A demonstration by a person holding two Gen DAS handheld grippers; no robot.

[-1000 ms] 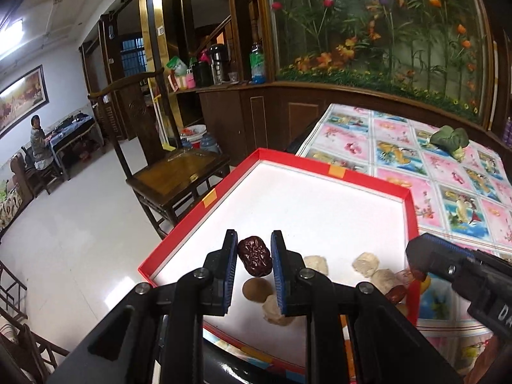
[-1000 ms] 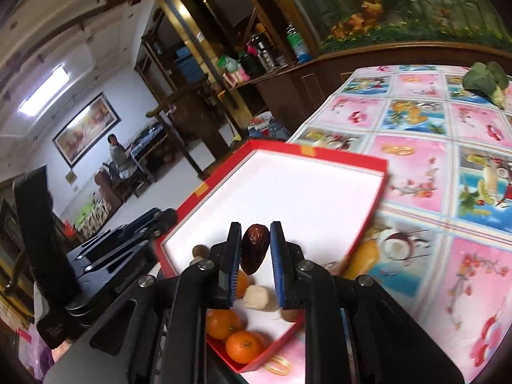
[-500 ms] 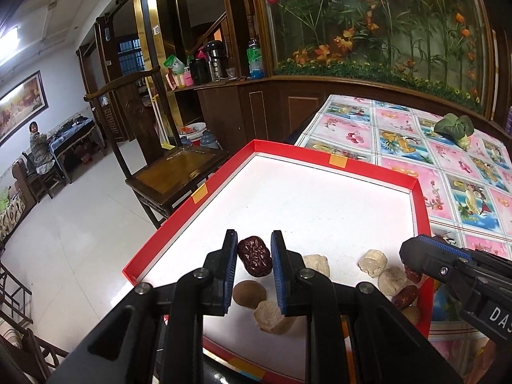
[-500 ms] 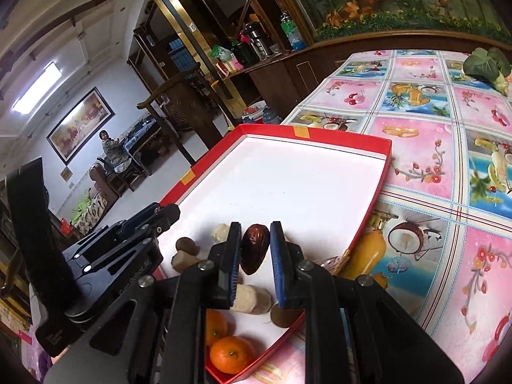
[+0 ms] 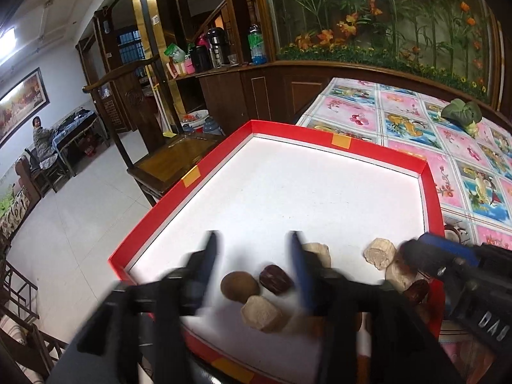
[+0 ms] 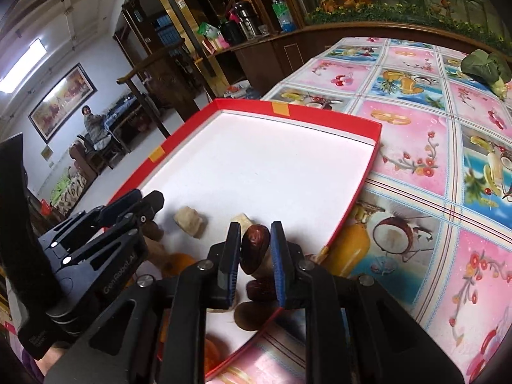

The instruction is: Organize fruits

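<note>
Dates are being sorted into the red tray: one date lies on the white floor at lower centre of the left view, between the spread fingers of the left gripper, apparently just released. The right gripper is clamped on a second date at lower centre of its view, above the tray's near corner. Next move, by judgement: lower it beside the first date and spread the fingers.

Your tray: matt red card rim, white floor. Tablecloth glossy plastic. Date wrinkled, shiny.
</note>
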